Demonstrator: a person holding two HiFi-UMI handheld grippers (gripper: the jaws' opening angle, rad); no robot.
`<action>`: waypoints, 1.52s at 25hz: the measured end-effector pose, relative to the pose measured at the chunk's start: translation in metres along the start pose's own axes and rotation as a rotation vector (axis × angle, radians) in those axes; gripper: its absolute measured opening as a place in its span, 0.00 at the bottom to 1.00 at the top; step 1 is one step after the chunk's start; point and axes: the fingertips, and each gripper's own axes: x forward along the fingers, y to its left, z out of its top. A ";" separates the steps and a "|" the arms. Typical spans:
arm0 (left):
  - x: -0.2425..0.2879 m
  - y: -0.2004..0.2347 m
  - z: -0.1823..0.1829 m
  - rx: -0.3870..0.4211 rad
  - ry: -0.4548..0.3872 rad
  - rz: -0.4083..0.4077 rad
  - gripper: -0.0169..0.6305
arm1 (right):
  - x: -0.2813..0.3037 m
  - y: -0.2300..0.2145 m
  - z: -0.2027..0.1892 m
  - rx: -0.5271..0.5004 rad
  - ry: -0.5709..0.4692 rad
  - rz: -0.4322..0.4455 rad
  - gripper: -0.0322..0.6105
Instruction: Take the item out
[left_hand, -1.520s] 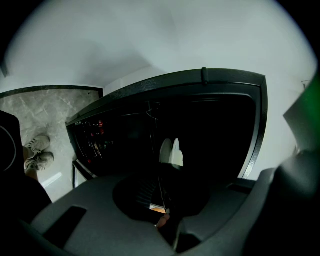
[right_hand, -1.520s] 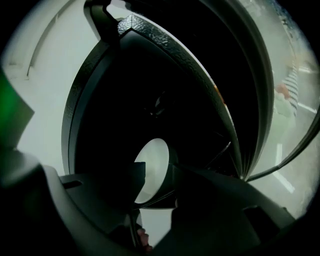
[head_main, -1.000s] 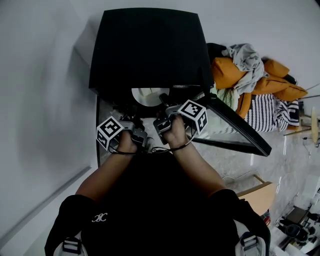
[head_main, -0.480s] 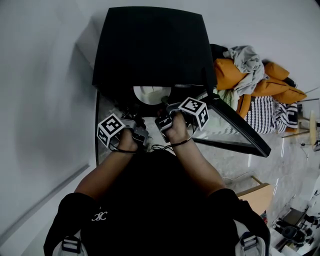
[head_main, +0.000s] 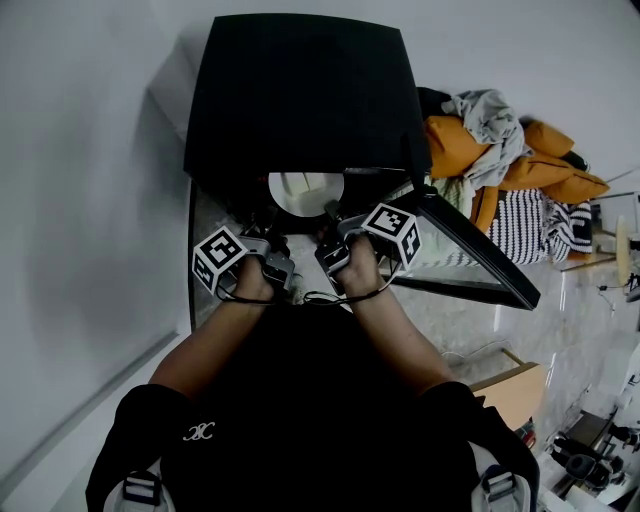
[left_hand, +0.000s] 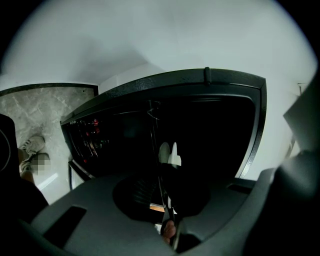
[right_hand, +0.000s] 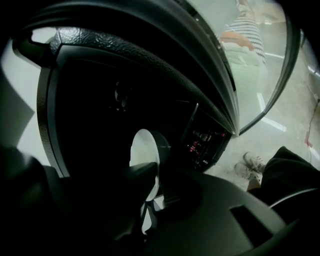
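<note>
Open black appliance (head_main: 300, 90) holds white plate (head_main: 305, 190); right tool (head_main: 330, 210) closing on plate.

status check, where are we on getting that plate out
Left claw shut on plate rim. Right claw closing, rim between its jaws. Plate inside oven, door open, nothing in the way.

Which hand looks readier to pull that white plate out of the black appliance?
Right. The right gripper has the white plate between its closing jaws. The left gripper shows only white beyond its narrow jaws' tips; a grip there is unclear.
</note>
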 end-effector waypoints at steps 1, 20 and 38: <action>0.000 0.000 0.000 0.001 -0.002 0.000 0.09 | -0.004 -0.002 0.000 0.002 -0.001 0.001 0.10; 0.000 -0.004 0.003 -0.003 -0.007 -0.006 0.09 | -0.009 -0.003 -0.023 -0.028 0.047 0.108 0.23; 0.008 -0.007 0.012 0.036 -0.013 -0.017 0.09 | -0.009 0.006 -0.028 0.027 0.059 0.217 0.08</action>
